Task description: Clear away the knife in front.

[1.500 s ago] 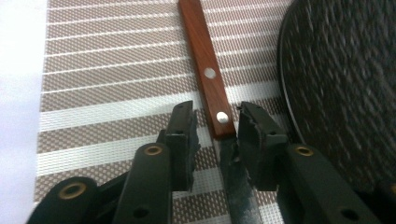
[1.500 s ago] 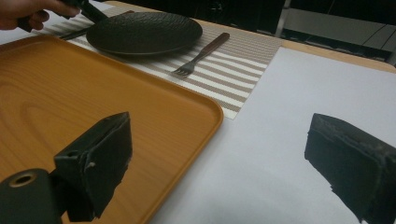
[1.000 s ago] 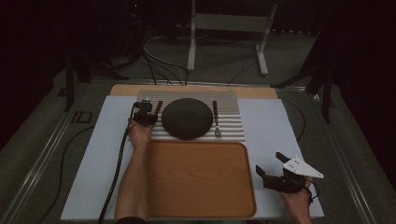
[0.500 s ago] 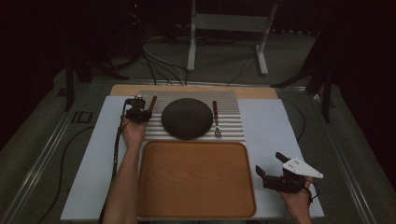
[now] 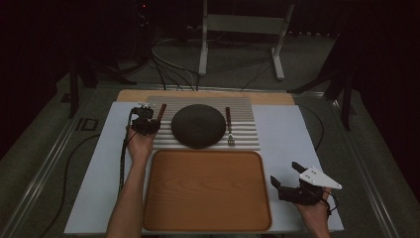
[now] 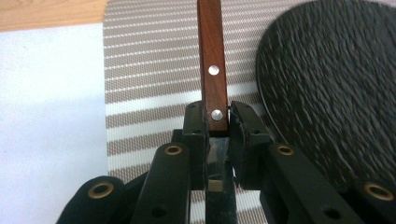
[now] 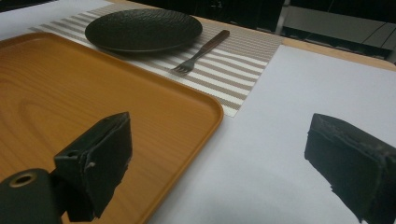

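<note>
A knife with a riveted wooden handle (image 6: 212, 56) lies on the striped placemat (image 5: 245, 134), left of a dark round plate (image 5: 198, 125). My left gripper (image 5: 144, 121) is shut on the near end of that handle (image 5: 161, 111); in the left gripper view the jaws (image 6: 217, 116) press both of its sides. A grey strip, likely the blade, runs back between the jaws. A fork (image 5: 229, 126) lies right of the plate. My right gripper (image 5: 288, 181) stands open over the white table at the front right, with nothing between its jaws (image 7: 219, 163).
An orange wooden tray (image 5: 208, 188) lies bare in front of the placemat, its right rim (image 7: 212, 109) just left of my right gripper. The plate (image 7: 142, 29) and fork (image 7: 201, 52) sit beyond it. A cable (image 5: 121, 163) trails from the left gripper along the forearm.
My left gripper and forearm have shifted slightly left and away along the placemat's left edge. The right gripper has stayed put.
</note>
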